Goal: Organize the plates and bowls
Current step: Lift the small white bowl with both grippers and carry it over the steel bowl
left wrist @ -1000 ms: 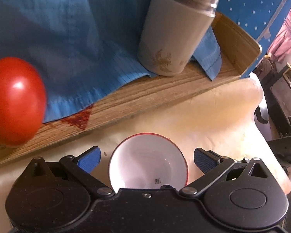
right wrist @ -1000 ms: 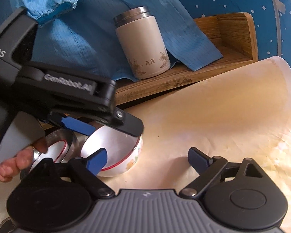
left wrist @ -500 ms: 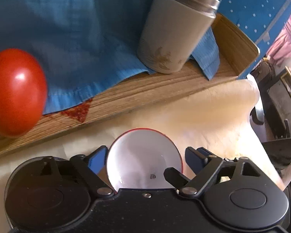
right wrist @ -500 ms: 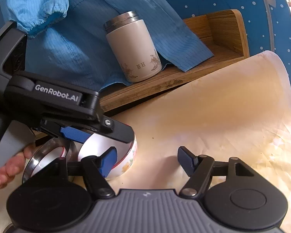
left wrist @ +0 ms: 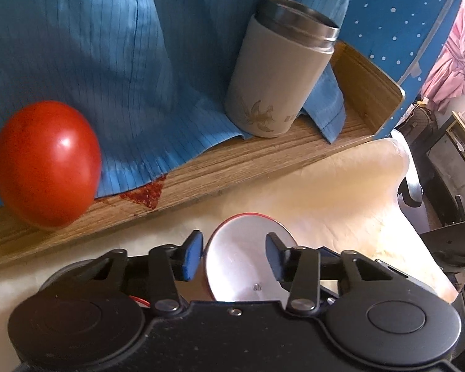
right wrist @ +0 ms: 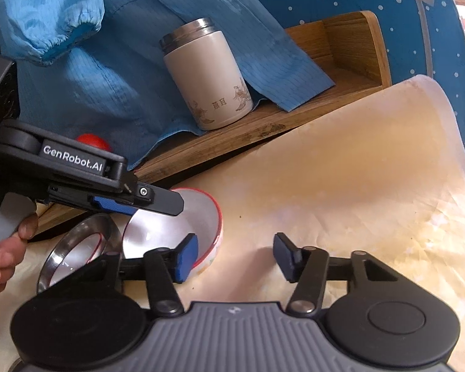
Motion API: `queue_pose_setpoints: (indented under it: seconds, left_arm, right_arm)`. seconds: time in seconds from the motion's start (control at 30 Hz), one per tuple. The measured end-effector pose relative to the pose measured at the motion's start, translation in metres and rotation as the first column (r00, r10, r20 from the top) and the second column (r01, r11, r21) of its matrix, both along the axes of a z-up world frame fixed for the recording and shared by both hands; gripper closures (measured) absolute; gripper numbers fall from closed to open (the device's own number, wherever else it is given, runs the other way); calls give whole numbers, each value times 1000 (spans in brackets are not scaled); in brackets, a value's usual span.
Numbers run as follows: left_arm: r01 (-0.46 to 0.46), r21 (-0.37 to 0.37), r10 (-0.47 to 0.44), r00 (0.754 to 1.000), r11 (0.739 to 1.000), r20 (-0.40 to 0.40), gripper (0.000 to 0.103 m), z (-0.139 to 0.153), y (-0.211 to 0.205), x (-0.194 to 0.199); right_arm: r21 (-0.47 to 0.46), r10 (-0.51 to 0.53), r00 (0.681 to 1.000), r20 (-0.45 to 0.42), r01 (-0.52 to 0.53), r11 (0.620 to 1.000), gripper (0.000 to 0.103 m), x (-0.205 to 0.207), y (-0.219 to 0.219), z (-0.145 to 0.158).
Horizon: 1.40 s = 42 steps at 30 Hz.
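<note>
A white bowl (left wrist: 241, 266) with a red rim sits on the cream cloth. My left gripper (left wrist: 232, 254) hangs over it with jaws closing. Its left pad stands just outside the rim and its right finger reaches inside the bowl; neither pad presses the wall. In the right wrist view the same bowl (right wrist: 170, 226) lies under the left gripper (right wrist: 158, 207). A steel bowl (right wrist: 77, 248) sits beside it on the left. My right gripper (right wrist: 235, 257) is closing too. Its left finger stands in front of the bowl's near right side, with mostly bare cloth between the fingers.
A wooden tray (left wrist: 232, 161) runs along the back, holding a red tomato (left wrist: 46, 164), a beige steel-topped flask (left wrist: 279, 74) and a draped blue garment (left wrist: 108, 62). The cream cloth (right wrist: 341, 186) spreads to the right. A hand (right wrist: 3, 254) grips the left tool.
Both pairs of jaws have narrowed. The left gripper's fingers stood outside both sides of the bowl; now its right finger is inside the bowl. The right gripper has barely shifted.
</note>
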State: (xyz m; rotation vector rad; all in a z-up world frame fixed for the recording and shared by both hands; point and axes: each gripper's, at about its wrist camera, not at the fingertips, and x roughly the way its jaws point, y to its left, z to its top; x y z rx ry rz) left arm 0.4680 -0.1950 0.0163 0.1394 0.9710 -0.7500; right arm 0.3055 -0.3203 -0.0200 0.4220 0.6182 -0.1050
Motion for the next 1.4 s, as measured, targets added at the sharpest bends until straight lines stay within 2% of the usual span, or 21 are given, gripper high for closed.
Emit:
queue_pose_setpoints:
  seconds: [0.17, 0.27, 0.4, 0.43, 0.8, 0.97, 1.17, 1.4]
  left_arm:
    - [18, 19, -19, 998, 1000, 60, 63, 2, -2, -11]
    - [23, 20, -24, 996, 1000, 89, 66, 6, -2, -17]
    - [37, 19, -39, 991, 999, 124, 82, 13, 0, -24]
    - [36, 17, -38, 991, 999, 125, 85, 14, 1, -25]
    - [10, 65, -19, 990, 998, 143, 85, 8, 3, -33]
    - [26, 161, -48, 990, 987, 135, 84, -2, -7, -39]
    - [-2, 159, -19, 991, 987, 133, 83, -2, -6, -41]
    - [-6, 190, -31, 981, 982, 192, 82, 0, -14, -50]
  right_arm:
    - [24, 13, 1000, -1, -13, 1000, 59, 0, 0, -1]
    - [50, 26, 1000, -5, -25, 998, 69, 1, -1, -2]
    - [60, 38, 999, -17, -36, 998, 85, 1, -1, -4]
    - [63, 40, 999, -19, -38, 997, 85, 1, -1, -5]
    - [78, 46, 999, -17, -44, 996, 90, 1, -2, -12]
    - [79, 42, 999, -17, -41, 996, 92, 1, -3, -14]
    - [96, 39, 999, -13, -38, 995, 93, 1, -5, -16]
    - [171, 30, 1000, -4, -29, 985, 95, -2, -15, -19]
